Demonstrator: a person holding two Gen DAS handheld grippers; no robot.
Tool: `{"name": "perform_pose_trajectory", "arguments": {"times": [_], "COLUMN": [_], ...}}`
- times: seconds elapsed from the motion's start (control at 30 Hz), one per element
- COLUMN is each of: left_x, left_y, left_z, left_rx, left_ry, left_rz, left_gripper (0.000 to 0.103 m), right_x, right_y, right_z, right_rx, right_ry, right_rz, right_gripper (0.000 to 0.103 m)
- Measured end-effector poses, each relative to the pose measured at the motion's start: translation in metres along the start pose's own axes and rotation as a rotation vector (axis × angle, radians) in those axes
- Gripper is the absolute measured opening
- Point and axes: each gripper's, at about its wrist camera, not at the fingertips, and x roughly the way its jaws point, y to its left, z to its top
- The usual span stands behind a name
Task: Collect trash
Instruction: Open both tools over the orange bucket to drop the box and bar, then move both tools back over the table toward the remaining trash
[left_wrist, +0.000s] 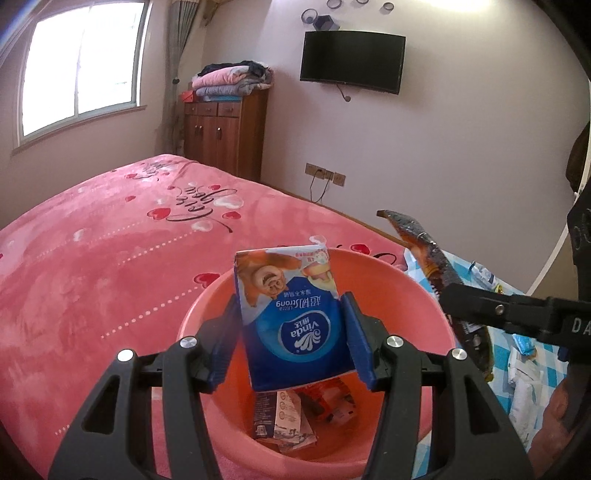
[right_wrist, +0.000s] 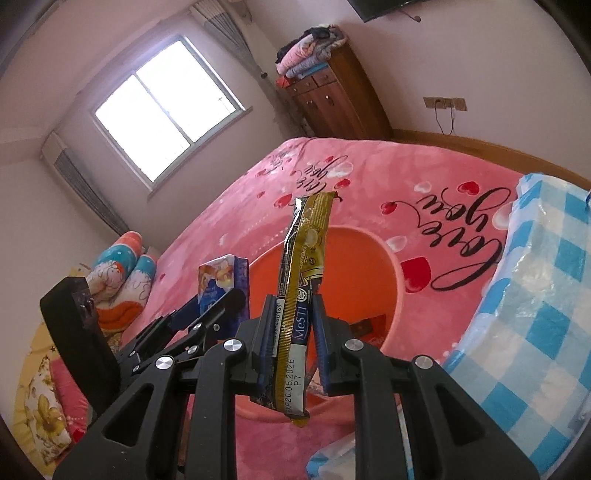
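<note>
Tissue pack (left_wrist: 295, 321) in left tool (left_wrist: 291, 339) above basin rim (left_wrist: 199, 306)

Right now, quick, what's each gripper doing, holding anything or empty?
Left gripper: closed on the blue tissue packet, over the pink basin.
Right gripper: closed on the gold sachet.

One basin (left_wrist: 413, 291), one tissue pack (left_wrist: 295, 317), one sachet (right_wrist: 303, 280), two claws (left_wrist: 291, 339).
</note>
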Motion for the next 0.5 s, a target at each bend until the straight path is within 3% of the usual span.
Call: {"name": "perform_pose_trajectory", "arguments": {"times": [0.13,0.17,0.23,0.3,0.5], "left_x": [0.006,0.008,0.008,0.006,-0.002], "left_y": [-0.003,-0.003,-0.002,0.0,-0.004], "left_z": [-0.002,-0.002,-0.004,-0.004,-0.006], "left_rx": [-0.003,-0.003,-0.017,-0.032,-0.025], "left_ry": [0.018,0.026,0.024,0.015,-0.005], "left_rz": [-0.002,-0.001,0.001,0.001,0.004], "left_gripper": [0.056,0.059,0.072,0.083,0.087], "right_x": [0.01,0.011,0.007,-0.001,-0.04], "right_y": [-0.001,-0.002,-0.004,-0.007,-0.026], "right_z": [-0.001,-0.001,-0.004,-0.005,-0.017], "right_rx": [0.007,0.009,0.023,0.025,0.049], "right_ry": [0.024,0.025,-0.001,-0.039,-0.155], "right_rz": [-0.005,-0.014,-0.034,-0.034,-0.121], "right_gripper": [0.026,0.031,0.065,0.074,0.089]}}
